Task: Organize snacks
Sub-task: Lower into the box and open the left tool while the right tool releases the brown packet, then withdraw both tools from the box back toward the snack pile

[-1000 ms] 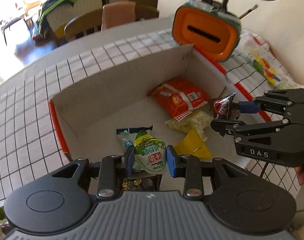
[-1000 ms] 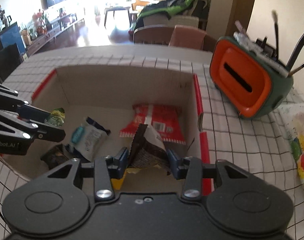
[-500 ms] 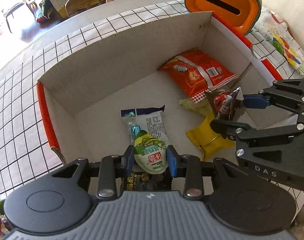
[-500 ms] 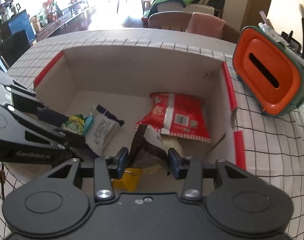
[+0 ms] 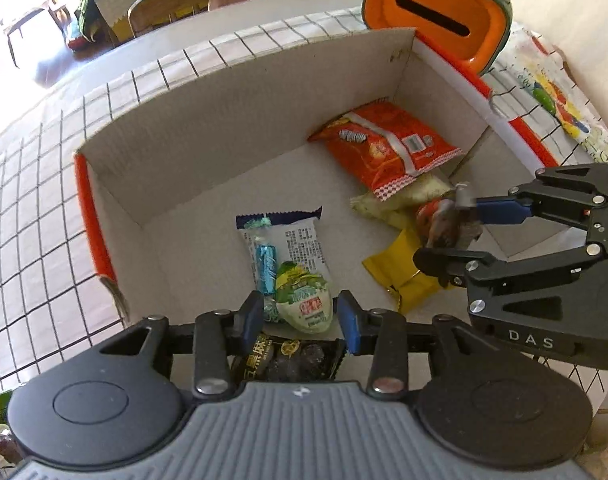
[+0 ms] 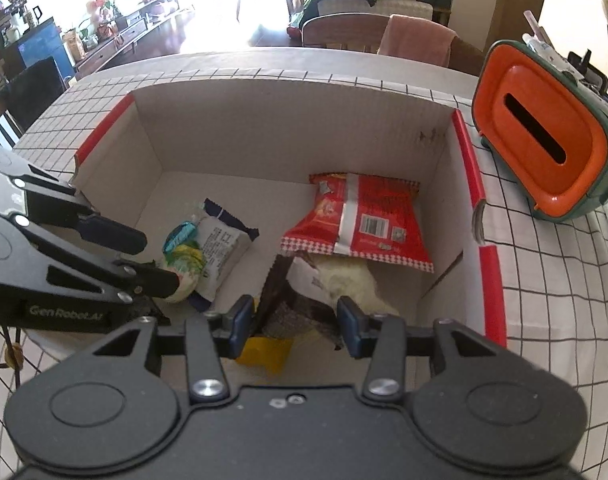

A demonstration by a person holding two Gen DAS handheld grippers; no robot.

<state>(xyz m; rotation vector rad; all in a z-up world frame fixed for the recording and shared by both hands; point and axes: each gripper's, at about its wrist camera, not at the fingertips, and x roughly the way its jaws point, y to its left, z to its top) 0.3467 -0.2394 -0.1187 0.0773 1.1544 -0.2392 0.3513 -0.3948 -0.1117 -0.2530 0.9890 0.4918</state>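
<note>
A white cardboard box (image 5: 224, 120) with red rims lies open on the checked tablecloth. My left gripper (image 5: 300, 318) is open, and a green-and-white snack pouch (image 5: 304, 298) lies between its fingers on the white packet (image 5: 300, 240). My right gripper (image 6: 291, 322) is open over the box's right half, and a dark brown candy packet (image 6: 292, 296) drops loose between its fingers. An orange-red chip bag (image 5: 383, 144) lies at the back right, with a pale packet (image 5: 403, 200) and a yellow packet (image 5: 403, 272) near it. A black packet (image 5: 288, 360) lies under my left gripper.
An orange and green tissue holder (image 6: 543, 136) with brushes stands right of the box. A colourful printed cloth (image 5: 551, 92) lies at the far right. Chairs (image 6: 343, 32) stand beyond the table's far edge.
Both grippers have lowered into the box and opened. The green pouch and the brown candy packet are let go and drop from the fingers.
</note>
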